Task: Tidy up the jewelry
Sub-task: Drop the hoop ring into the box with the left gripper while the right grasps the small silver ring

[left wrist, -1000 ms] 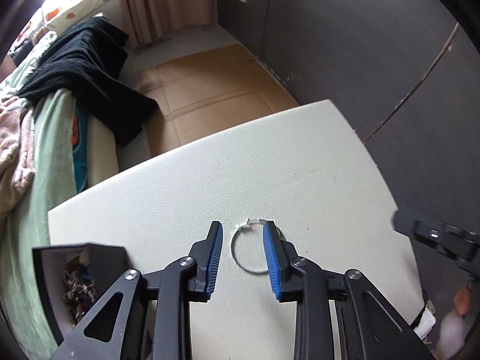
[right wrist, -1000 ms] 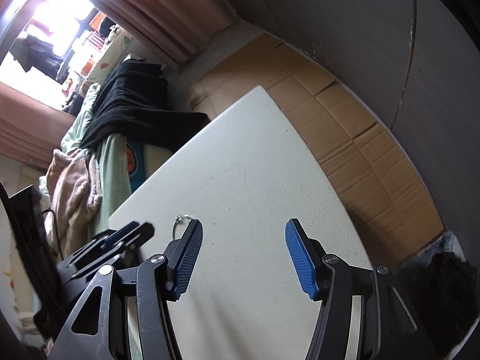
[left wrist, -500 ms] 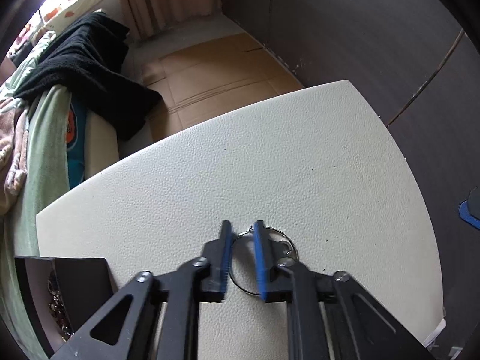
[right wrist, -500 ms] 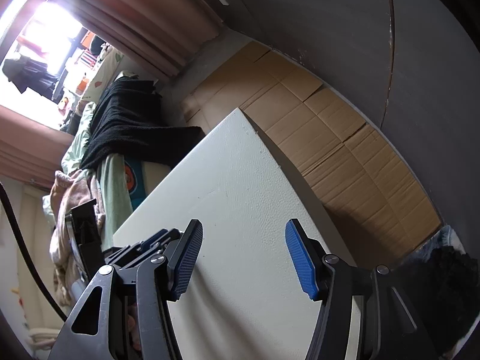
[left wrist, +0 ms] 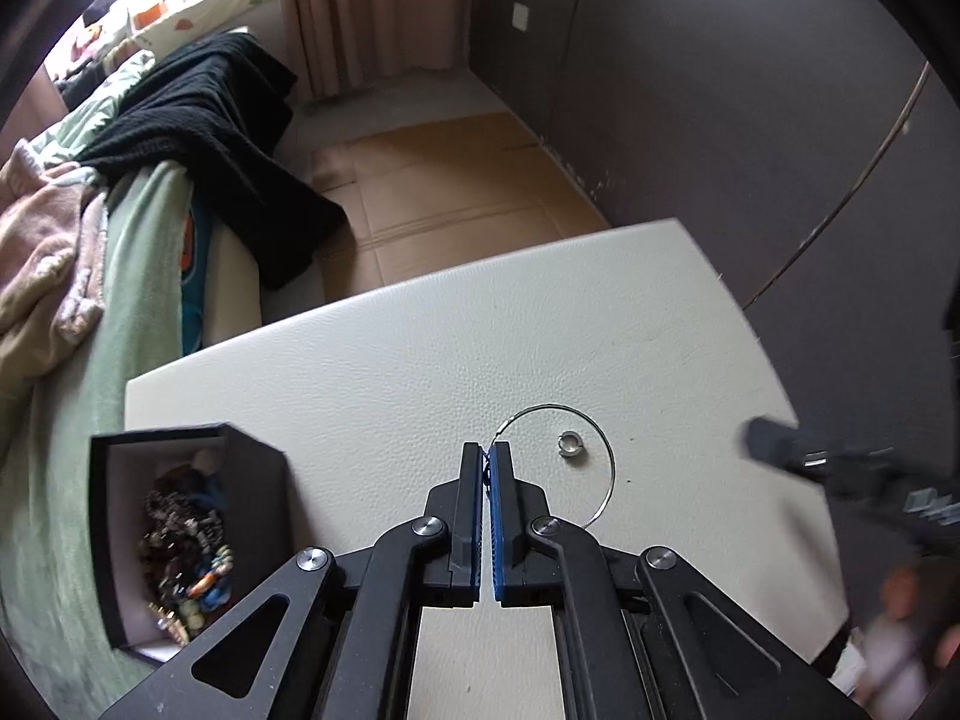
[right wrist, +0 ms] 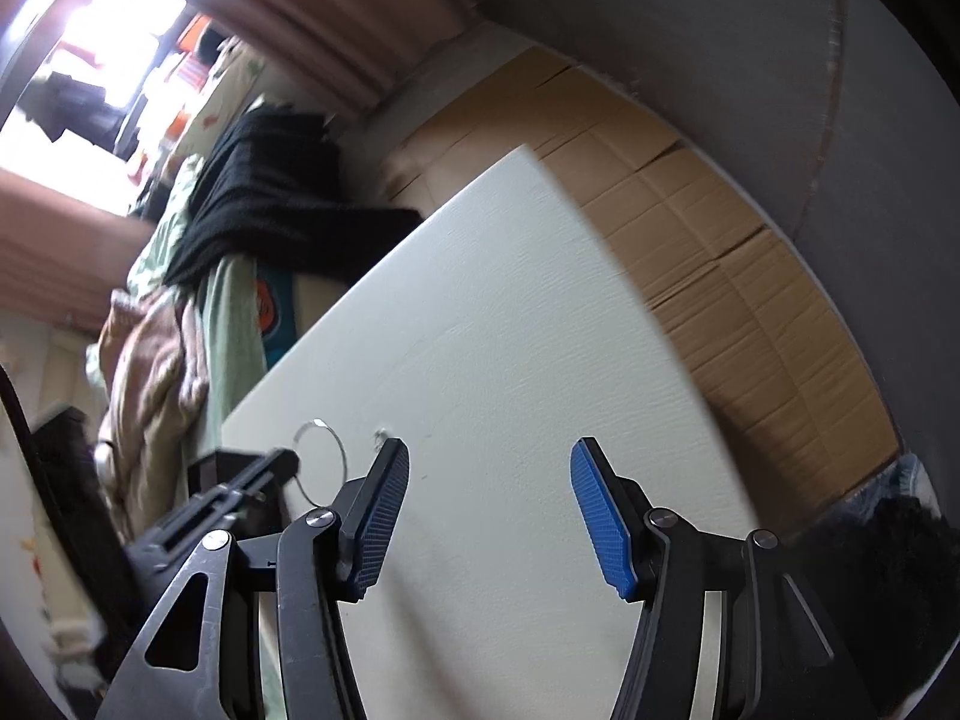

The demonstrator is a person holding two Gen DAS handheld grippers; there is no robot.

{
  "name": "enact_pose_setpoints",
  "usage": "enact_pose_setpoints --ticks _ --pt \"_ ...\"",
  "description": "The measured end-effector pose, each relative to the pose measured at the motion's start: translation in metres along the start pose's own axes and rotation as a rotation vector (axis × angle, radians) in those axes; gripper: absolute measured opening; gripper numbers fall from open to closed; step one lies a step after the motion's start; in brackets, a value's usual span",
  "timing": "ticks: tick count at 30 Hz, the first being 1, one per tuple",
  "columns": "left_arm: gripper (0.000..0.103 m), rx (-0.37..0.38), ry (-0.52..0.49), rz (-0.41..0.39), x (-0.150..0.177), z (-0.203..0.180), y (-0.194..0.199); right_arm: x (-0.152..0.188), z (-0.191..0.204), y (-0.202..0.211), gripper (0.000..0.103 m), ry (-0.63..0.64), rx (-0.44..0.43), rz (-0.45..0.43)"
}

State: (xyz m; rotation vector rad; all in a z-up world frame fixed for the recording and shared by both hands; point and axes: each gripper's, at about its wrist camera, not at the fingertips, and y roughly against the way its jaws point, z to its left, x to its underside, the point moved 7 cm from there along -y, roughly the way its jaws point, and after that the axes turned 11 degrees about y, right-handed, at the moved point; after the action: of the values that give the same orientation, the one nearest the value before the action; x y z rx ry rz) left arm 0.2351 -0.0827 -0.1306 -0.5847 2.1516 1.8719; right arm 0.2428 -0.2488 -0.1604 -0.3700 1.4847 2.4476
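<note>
Two black grippers with blue ribbed pads work over a white leather-textured tabletop (left wrist: 420, 360).

Left wrist view: the left gripper (left wrist: 486, 456) has its jaws pressed together on the near edge of a thin silver wire hoop (left wrist: 606, 450), which curves away from the fingertips toward the right. A small silver ring (left wrist: 567, 443) lies on the tabletop inside the hoop's outline, apart from the wire. An open black square box with a white lining (left wrist: 120, 480) stands at the tabletop's left edge, just beside the left gripper's arm; it holds a tangle of mixed beaded jewellery (left wrist: 186, 546). The blurred tip of the right gripper (left wrist: 780, 453) enters from the right, near the hoop but apart from it. Beyond the tabletop lie flattened brown cardboard (left wrist: 444, 204) on the floor, a black knitted garment (left wrist: 210, 120) draped over a pale green bedcover (left wrist: 90, 396), and a dark grey wall (left wrist: 720, 120).

Right wrist view: the right gripper (right wrist: 489, 474) stands with its jaws parted at a moderate width, nothing between them, above bare tabletop (right wrist: 510, 330). To its left the left gripper (right wrist: 282, 462) pinches the silver hoop (right wrist: 342, 450); the small ring (right wrist: 380, 435) shows as a faint speck beside the right gripper's left finger. The black box (right wrist: 201, 471) is partly hidden behind the left gripper.
</note>
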Motion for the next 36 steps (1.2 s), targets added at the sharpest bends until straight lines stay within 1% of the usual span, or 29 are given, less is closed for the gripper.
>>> enact_pose_setpoints --ticks 3,4,5,7,9,12,16,18,20,22,26,27,31,34,36 --pt "0.001 -0.004 0.021 -0.02 -0.002 0.011 0.013 0.0 0.013 -0.01 0.054 0.047 0.019 -0.01" --pt "0.001 -0.005 0.028 -0.026 -0.002 0.017 0.019 0.0 0.018 -0.015 0.049 0.068 0.011 -0.01" --pt "0.001 -0.01 0.032 -0.029 -0.004 0.022 0.021 0.0 0.024 -0.02 0.04 0.087 -0.003 -0.002" --pt "0.001 -0.021 0.047 -0.033 -0.007 0.036 0.026 0.0 0.032 -0.027 0.031 0.11 -0.015 0.004" --pt "0.001 -0.03 0.075 -0.035 -0.009 0.053 0.033 -0.002 0.039 -0.032 0.031 0.126 -0.023 -0.01" --pt "0.001 -0.046 0.097 -0.047 -0.011 0.074 0.04 -0.007 0.053 -0.042 0.03 0.174 -0.005 -0.012" --pt "0.001 -0.056 0.127 -0.053 -0.01 0.096 0.046 -0.011 0.066 -0.057 0.03 0.238 0.044 0.002" --pt "0.001 -0.062 0.138 -0.053 -0.01 0.106 0.048 -0.015 0.073 -0.066 0.029 0.289 0.087 0.023" --pt "0.001 -0.066 0.15 -0.05 -0.01 0.115 0.049 -0.016 0.076 -0.069 0.027 0.31 0.102 0.034" --pt "0.001 -0.069 0.156 -0.047 -0.009 0.121 0.049 -0.016 0.077 -0.072 0.027 0.344 0.153 0.047" --pt "0.001 -0.073 0.162 -0.044 -0.009 0.127 0.05 -0.013 0.08 -0.08 0.027 0.405 0.209 0.081" --pt "0.001 -0.073 0.164 -0.045 -0.009 0.127 0.05 -0.013 0.082 -0.08 0.027 0.429 0.228 0.076" --pt "0.001 -0.083 0.174 -0.041 -0.009 0.132 0.052 -0.009 0.089 -0.083 0.028 0.53 0.294 0.105" --pt "0.001 -0.089 0.185 -0.036 -0.008 0.134 0.052 -0.002 0.09 -0.08 0.028 0.593 0.311 0.128" --pt "0.001 -0.093 0.187 -0.031 -0.007 0.136 0.051 0.0 0.091 -0.079 0.027 0.633 0.322 0.126"
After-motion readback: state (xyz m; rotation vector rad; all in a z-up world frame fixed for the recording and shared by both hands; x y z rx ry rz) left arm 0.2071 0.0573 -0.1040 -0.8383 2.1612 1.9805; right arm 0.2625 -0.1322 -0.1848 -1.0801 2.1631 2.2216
